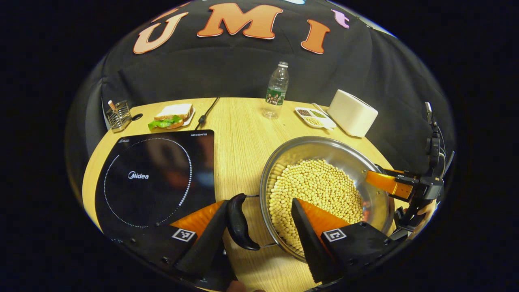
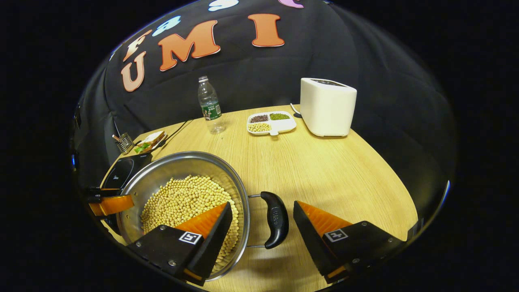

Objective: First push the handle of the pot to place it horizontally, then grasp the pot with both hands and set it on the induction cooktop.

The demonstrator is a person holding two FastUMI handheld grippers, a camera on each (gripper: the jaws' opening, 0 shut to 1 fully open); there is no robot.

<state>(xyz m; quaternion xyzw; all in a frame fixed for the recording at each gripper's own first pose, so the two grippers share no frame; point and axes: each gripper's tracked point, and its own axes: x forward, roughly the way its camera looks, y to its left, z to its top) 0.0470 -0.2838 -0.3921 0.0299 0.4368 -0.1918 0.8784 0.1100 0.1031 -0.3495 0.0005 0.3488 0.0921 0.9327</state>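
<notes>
At the bottom of the left gripper view, the left gripper (image 1: 259, 219) stands wide around the pot's left handle (image 1: 239, 222), not pressing. In the right gripper view the right gripper (image 2: 261, 219) straddles the right handle (image 2: 275, 219), also wide. The steel pot (image 1: 357, 158), at right centre, holds soybeans (image 1: 316, 190). Left lies the induction cooktop (image 1: 154, 178). Upper right, a divided dish (image 2: 272, 123) holds three kinds of beans.

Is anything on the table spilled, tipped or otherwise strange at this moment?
Nothing stands out. The beans lie inside the pot, none on the table. The bottle and toaster stand upright. Each open tool, left and right, straddles a pot handle.
</notes>
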